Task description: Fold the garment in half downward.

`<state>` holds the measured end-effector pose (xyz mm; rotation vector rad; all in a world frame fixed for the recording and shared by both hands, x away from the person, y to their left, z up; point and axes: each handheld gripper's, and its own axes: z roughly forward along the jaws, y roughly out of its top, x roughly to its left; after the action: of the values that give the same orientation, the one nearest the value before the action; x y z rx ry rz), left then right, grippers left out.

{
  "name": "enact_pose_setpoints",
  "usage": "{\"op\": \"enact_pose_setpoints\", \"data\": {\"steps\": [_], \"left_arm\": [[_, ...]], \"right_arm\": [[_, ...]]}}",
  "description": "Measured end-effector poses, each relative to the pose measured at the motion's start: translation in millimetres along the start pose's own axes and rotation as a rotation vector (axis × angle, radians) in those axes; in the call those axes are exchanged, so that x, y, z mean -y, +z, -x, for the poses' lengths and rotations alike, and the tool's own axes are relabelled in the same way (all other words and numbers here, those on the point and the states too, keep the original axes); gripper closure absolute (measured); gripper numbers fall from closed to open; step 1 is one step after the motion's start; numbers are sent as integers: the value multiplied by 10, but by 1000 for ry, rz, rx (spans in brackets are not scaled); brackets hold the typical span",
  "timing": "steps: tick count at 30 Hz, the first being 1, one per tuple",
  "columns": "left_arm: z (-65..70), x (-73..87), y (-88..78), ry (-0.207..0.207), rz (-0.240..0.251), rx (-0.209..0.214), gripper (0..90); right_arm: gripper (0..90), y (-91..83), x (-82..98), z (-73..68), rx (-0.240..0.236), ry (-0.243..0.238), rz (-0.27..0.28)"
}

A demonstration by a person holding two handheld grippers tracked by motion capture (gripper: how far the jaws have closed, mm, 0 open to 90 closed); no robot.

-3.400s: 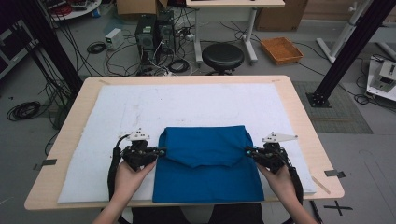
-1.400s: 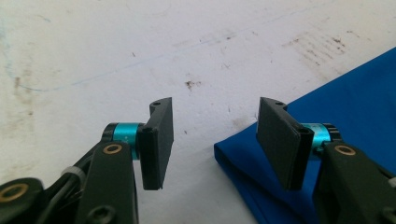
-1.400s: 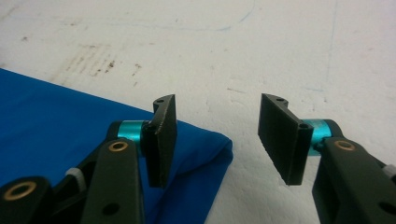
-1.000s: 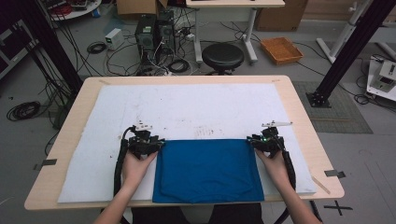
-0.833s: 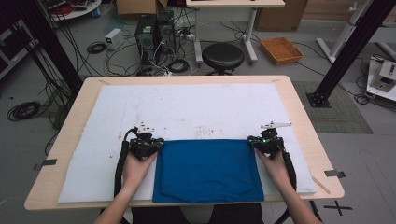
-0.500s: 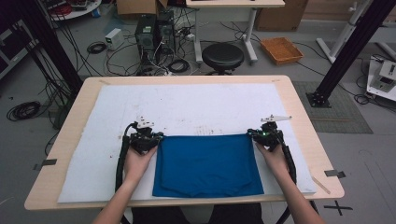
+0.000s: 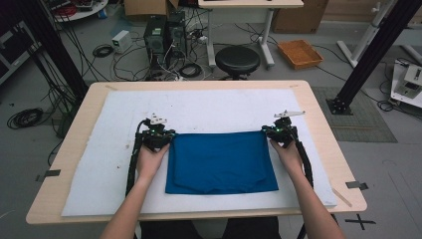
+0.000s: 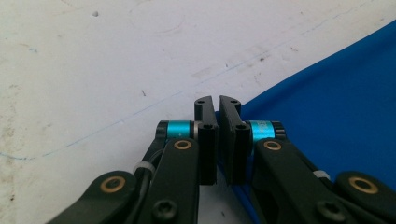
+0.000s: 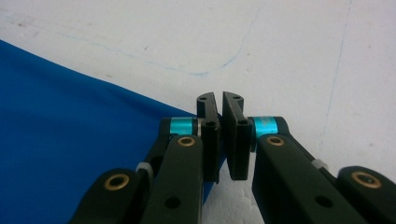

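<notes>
**Both grippers pinching the far corners of the blue cloth**

Since the earlier frames, both hands have been carrying the cloth's far edge away from the person, and the jaws of each gripper have just been closing on it.

High view: the blue cloth (image 7: 220,162) is lying folded and flat on the white mat (image 7: 99,164), near the person's side of the table (image 7: 64,149). The left gripper (image 7: 160,139) is sitting at its far left corner and the right gripper (image 7: 278,133) at its far right corner, a hand behind each.

Left gripper view: the left gripper (image 8: 216,112) is showing its jaws almost together, with a thin edge of the blue cloth (image 8: 336,121) pinched between them low down.

Right gripper view: the right gripper (image 9: 219,109) is standing the same way, jaws nearly closed and gripping the corner of the blue cloth (image 9: 70,140), which is spreading off to the left over the mat.
</notes>
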<state>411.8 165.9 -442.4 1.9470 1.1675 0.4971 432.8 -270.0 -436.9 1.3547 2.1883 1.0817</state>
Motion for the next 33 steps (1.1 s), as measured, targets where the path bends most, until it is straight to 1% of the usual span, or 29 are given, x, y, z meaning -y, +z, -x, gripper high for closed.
{"op": "enact_pose_setpoints", "data": {"steps": [2,3,4,5,7,9,10,12,15,17,20,22,24,26,29,30,32,33], "left_arm": [[-4,5,6,-6,1,3,854],[-6,5,2,-6,-1,2,844],[-7,3,-2,-7,2,-8,816],[-4,-1,-9,-10,9,-20,741],[-1,-7,-52,-8,21,-30,614],[12,-5,-125,9,42,-32,547],[21,-1,-176,21,48,-29,519],[45,19,-289,30,76,-12,457],[85,97,-483,40,124,15,398],[119,153,-593,46,149,20,380],[170,212,-718,66,159,22,338],[192,265,-801,73,171,27,329],[208,319,-877,73,193,28,319],[198,354,-945,82,208,21,319],[151,382,-1006,64,217,16,318],[133,390,-1010,52,221,10,318],[95,403,-1004,48,224,0,318],[86,408,-1001,46,217,-6,318]], "right_arm": [[857,8,3,-1,1,-2,-2],[838,-1,1,-6,2,-4,2],[817,-8,-2,-12,6,-3,6],[785,-19,-6,-17,8,-9,12],[684,-39,-8,-33,21,-5,11],[619,-80,-1,-42,15,6,18],[597,-111,9,-42,11,-1,33],[536,-193,37,-59,5,6,53],[506,-341,115,-81,-10,5,88],[489,-450,178,-98,-22,-10,111],[472,-610,268,-130,-42,-25,141],[454,-692,310,-145,-39,-35,159],[431,-764,345,-158,-37,-42,168],[415,-821,371,-161,-31,-57,181],[386,-878,388,-140,-25,-38,197],[383,-888,394,-126,-23,-31,202],[381,-899,410,-94,-21,-17,211],[381,-900,420,-79,-24,-6,213]]}}
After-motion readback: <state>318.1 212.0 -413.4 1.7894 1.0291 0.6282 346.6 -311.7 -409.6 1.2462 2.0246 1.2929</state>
